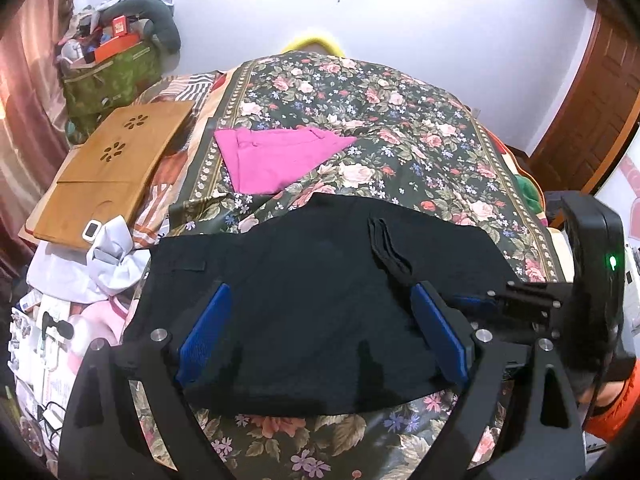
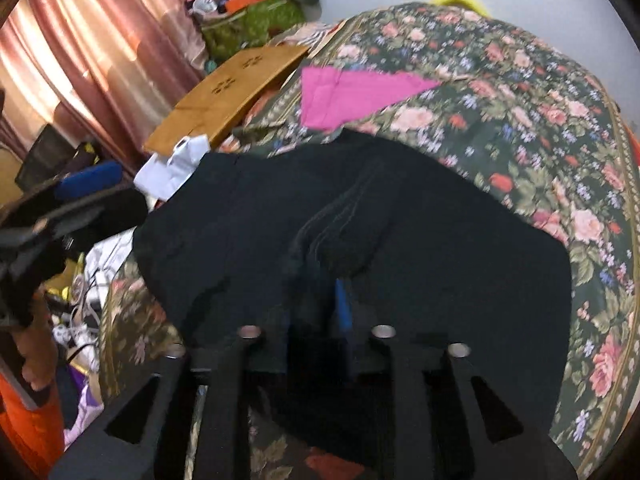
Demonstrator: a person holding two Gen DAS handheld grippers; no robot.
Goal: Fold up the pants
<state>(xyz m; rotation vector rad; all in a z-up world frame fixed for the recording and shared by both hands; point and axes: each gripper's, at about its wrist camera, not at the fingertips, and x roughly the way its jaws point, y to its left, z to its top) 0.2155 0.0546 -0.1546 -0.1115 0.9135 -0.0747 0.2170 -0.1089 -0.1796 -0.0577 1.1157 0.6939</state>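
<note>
Black pants (image 1: 304, 304) lie spread on the floral bedspread (image 1: 400, 136); they also show in the right wrist view (image 2: 440, 248). My left gripper (image 1: 320, 300) is open above them, its blue pads (image 1: 206, 332) wide apart and empty. My right gripper (image 2: 320, 292) is shut on a raised ridge of the black fabric, a blue pad (image 2: 343, 306) just showing. The right gripper also shows in the left wrist view (image 1: 476, 302) at the pants' right side. A folded pink garment (image 1: 276, 156) lies farther up the bed.
A wooden lap tray (image 1: 116, 168) and a white cloth (image 1: 108, 256) lie at the bed's left edge. A green bag (image 1: 108, 76) of clutter stands in the far left corner. Curtains (image 2: 88, 48) hang on the left. A wooden door (image 1: 588, 120) is at right.
</note>
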